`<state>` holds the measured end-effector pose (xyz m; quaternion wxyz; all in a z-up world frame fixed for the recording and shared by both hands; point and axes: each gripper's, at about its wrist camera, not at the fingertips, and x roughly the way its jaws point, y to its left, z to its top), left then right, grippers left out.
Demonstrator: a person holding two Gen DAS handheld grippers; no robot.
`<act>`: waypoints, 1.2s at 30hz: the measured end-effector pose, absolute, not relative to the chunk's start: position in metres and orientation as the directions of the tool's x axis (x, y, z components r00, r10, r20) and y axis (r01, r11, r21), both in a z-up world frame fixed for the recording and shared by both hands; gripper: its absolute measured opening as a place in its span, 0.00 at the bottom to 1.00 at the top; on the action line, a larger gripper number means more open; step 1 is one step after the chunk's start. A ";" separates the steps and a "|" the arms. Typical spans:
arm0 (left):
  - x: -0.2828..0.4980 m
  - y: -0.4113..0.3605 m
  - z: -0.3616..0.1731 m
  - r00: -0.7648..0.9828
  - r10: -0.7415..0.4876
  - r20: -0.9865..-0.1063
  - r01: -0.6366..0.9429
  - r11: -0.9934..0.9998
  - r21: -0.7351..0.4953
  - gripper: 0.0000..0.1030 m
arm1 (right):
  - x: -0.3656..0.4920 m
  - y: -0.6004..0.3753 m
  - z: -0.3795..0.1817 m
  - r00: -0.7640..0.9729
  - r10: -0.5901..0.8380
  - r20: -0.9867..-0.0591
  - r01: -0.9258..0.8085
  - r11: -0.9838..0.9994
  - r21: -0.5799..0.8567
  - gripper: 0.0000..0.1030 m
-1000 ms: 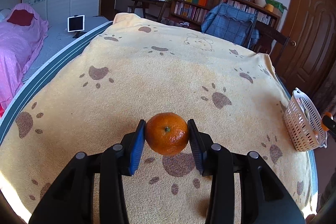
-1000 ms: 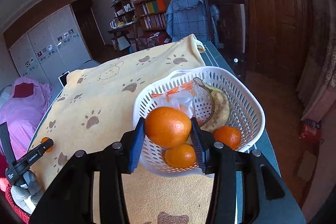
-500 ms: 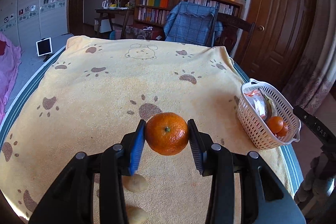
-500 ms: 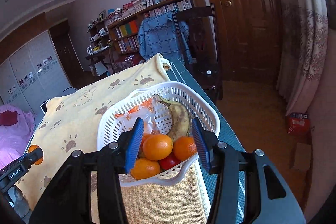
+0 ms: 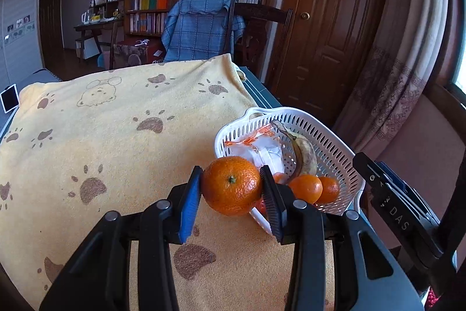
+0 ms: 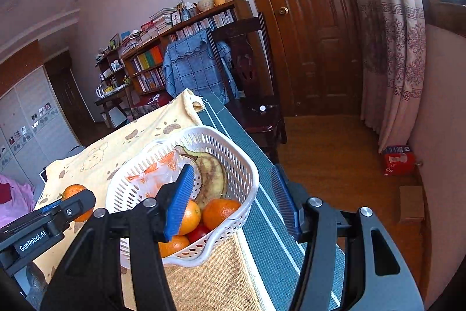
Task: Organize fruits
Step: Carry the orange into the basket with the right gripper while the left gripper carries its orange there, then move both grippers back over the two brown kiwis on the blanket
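Left wrist view
- My left gripper (image 5: 231, 201): clamped on a mandarin (image 5: 232, 185), both pads pressed to its sides, stem end facing me.
- Where it hangs: I see it above the yellow paw-print blanket (image 5: 116, 136), just beside the near-left edge of the white basket (image 5: 335, 153).
- Basket contents: a spotted banana (image 5: 304, 152), a crumpled plastic bag (image 5: 259, 146), and two oranges (image 5: 305, 188) at the near end; something red shows low behind my right pad, too hidden to name.
- Far right: I see part of the other gripper's black body (image 5: 399, 212).

Right wrist view
- My right gripper (image 6: 233, 203): jaws opening, nothing pressed between the pads; the basket's right rim (image 6: 250, 179) sits in the gap.
- Left pad: over the inside of the basket, in front of an orange (image 6: 189, 216).
- Right pad: outside the basket, over the dark green striped table edge (image 6: 262, 223).
- Fruit I see inside: banana, several oranges, one red fruit (image 6: 198, 233), the bag.
- Left edge: the left gripper (image 6: 74, 201), clamped on the mandarin above the blanket.
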<state>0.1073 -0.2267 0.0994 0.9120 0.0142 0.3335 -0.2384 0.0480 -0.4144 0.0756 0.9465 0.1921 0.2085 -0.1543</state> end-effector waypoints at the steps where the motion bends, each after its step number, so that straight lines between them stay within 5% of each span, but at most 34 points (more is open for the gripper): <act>1: 0.110 -0.233 0.098 0.656 -0.431 -0.619 0.451 0.882 -0.135 0.39 | 0.047 -0.416 0.076 0.866 -0.219 -0.450 0.378 0.876 0.300 0.55; 6: 0.124 -0.251 0.092 0.630 -0.447 -0.635 0.459 0.874 -0.159 0.42 | 0.047 -0.417 0.075 0.863 -0.228 -0.451 0.388 0.870 0.304 0.61; 10: 0.124 -0.247 0.095 0.649 -0.444 -0.618 0.451 0.879 -0.157 0.57 | 0.047 -0.419 0.074 0.865 -0.227 -0.448 0.386 0.871 0.304 0.61; 21: 0.124 -0.200 0.105 0.701 -0.383 -0.601 0.356 0.919 -0.171 0.67 | 0.048 -0.415 0.075 0.868 -0.217 -0.446 0.373 0.878 0.300 0.62; 24: 0.120 -0.188 0.106 0.717 -0.355 -0.600 0.336 0.930 -0.148 0.67 | 0.048 -0.414 0.075 0.870 -0.215 -0.444 0.370 0.880 0.299 0.69; 36: 0.102 -0.113 0.109 0.770 -0.261 -0.583 0.226 0.965 -0.134 0.67 | 0.047 -0.398 0.077 0.881 -0.213 -0.422 0.335 0.911 0.240 0.69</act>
